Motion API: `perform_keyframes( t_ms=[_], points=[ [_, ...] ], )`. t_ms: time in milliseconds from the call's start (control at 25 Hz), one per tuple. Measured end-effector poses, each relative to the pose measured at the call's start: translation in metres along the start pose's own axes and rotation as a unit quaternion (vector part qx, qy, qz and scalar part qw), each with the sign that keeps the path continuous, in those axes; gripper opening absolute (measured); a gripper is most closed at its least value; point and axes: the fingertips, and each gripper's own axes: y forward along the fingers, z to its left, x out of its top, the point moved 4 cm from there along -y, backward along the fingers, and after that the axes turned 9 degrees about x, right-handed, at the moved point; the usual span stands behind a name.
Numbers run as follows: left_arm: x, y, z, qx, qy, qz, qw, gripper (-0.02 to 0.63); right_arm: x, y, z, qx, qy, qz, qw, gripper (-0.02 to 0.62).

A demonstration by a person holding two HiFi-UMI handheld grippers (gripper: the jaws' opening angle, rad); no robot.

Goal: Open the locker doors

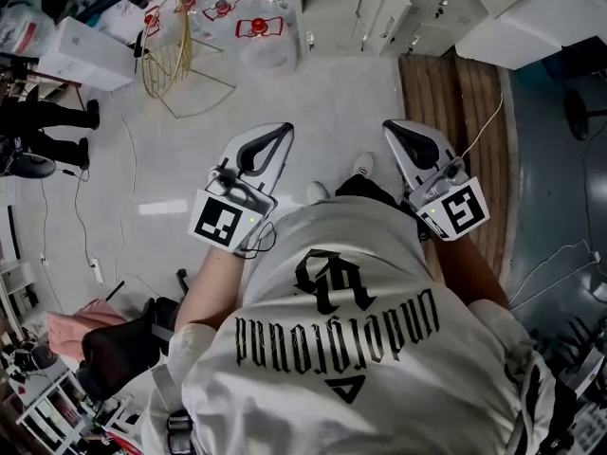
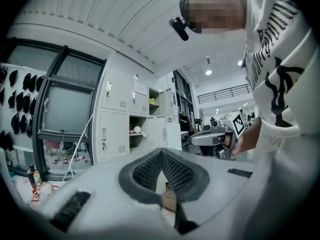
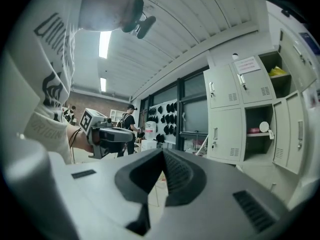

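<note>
Pale grey lockers [image 1: 417, 8] stand ahead of me, at the top right of the head view. In the left gripper view the lockers [image 2: 119, 115] show shut doors on the left and an open compartment [image 2: 138, 130] with small items on a shelf. The right gripper view shows a shut door [image 3: 223, 134], an open compartment [image 3: 260, 128] and a door [image 3: 293, 134] swung out. My left gripper [image 1: 282, 129] and right gripper [image 1: 391, 126] are held level side by side, well short of the lockers. Both are shut with nothing between the fingers, as each gripper's own view confirms: left gripper [image 2: 161, 151], right gripper [image 3: 163, 151].
A gold wire stand [image 1: 175, 55] and red-and-white items [image 1: 258, 27] sit on the floor ahead left. A strip of wooden floor [image 1: 455, 102] runs before the lockers. A person's legs [image 1: 47, 131] are at the far left, and another person [image 3: 131, 126] stands by a wall of black items [image 3: 167, 111].
</note>
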Motion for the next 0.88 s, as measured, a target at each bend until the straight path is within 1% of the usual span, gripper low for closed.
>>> perform_keyframes(
  t_ms=[120, 320, 480, 880],
  points=[
    [-0.001, -0.001, -0.002, -0.003, 0.001, 0.006, 1.0, 0.006, 0.001, -0.003, 0.003, -0.001, -0.002, -0.002, 1.0, 0.005],
    [0.001, -0.004, -0.004, -0.006, -0.011, 0.003, 0.9999, 0.006, -0.001, -0.007, 0.008, -0.006, -0.007, 0.007, 1.0, 0.005],
    [0.004, -0.002, -0.006, -0.01, -0.009, -0.003, 0.9999, 0.006, 0.0, -0.009, 0.01, -0.01, -0.011, 0.01, 1.0, 0.005],
    [0.003, 0.005, -0.012, -0.022, -0.012, 0.0, 0.9997, 0.006, 0.0, -0.014, 0.006, -0.018, -0.013, 0.007, 1.0, 0.005]
  ],
)
